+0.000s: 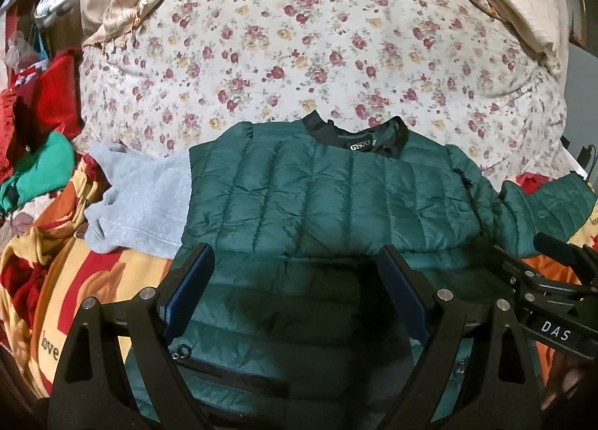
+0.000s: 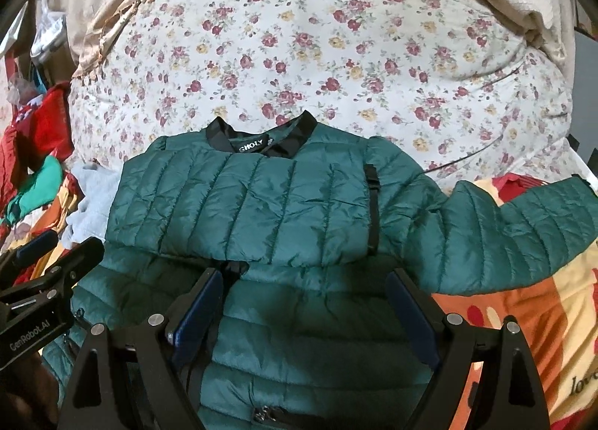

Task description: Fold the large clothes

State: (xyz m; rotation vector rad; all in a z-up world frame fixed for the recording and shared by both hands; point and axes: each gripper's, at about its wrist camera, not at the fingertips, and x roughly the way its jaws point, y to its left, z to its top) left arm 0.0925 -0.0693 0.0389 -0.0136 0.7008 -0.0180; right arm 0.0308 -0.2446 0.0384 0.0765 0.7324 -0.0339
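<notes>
The dark green quilted puffer jacket (image 2: pixel 261 206) is lying in the lower centre of both frames on the bed's floral sheet (image 2: pixel 336 56), one sleeve (image 2: pixel 504 235) trailing right. It is looking light, puffy and slippery. Left claw (image 1: pixel 299 288) and right claw (image 2: pixel 306 310) are hovering spread wide, empty; the cuff is probably offering the firmest pinch.

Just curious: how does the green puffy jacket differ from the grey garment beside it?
The green jacket is shiny and quilted in stitched panels; the grey garment looks soft, matte and fleecy. The jacket lies spread out with one sleeve extended sideways; the grey garment is bunched and partly tucked under the jacket's edge. Both lie on the bed.
</notes>
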